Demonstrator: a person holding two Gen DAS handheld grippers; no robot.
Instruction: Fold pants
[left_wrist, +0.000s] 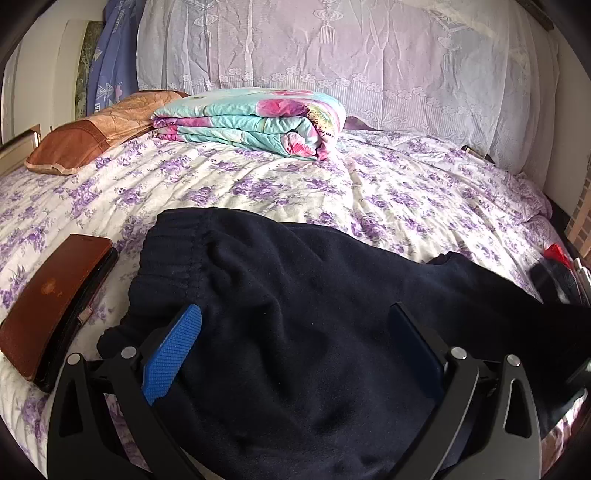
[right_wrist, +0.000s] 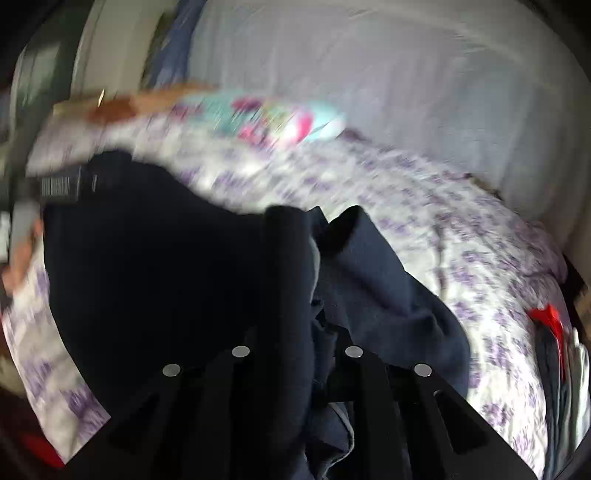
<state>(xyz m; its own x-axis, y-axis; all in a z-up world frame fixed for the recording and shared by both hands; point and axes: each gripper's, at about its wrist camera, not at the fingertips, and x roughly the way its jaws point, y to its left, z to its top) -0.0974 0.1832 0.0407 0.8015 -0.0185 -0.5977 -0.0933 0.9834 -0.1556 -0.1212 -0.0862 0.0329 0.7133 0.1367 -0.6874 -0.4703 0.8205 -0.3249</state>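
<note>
Dark navy pants (left_wrist: 295, 314) lie on the bed, their ribbed waistband (left_wrist: 173, 254) at the left. My left gripper (left_wrist: 295, 332) is open and hovers just over the pants' seat, blue pads (left_wrist: 173, 350) spread wide with nothing between them. In the blurred right wrist view, my right gripper (right_wrist: 306, 332) is shut on a bunched fold of the pants (right_wrist: 369, 280), with cloth rising up between the jaws. The rest of the pants (right_wrist: 155, 266) spread to the left.
The bed has a purple floral sheet (left_wrist: 332, 184). A brown wallet-like case (left_wrist: 55, 302) lies left of the waistband. A folded floral quilt (left_wrist: 251, 122) and an orange pillow (left_wrist: 96, 133) lie at the back. Red and dark items (left_wrist: 557, 273) sit at the right edge.
</note>
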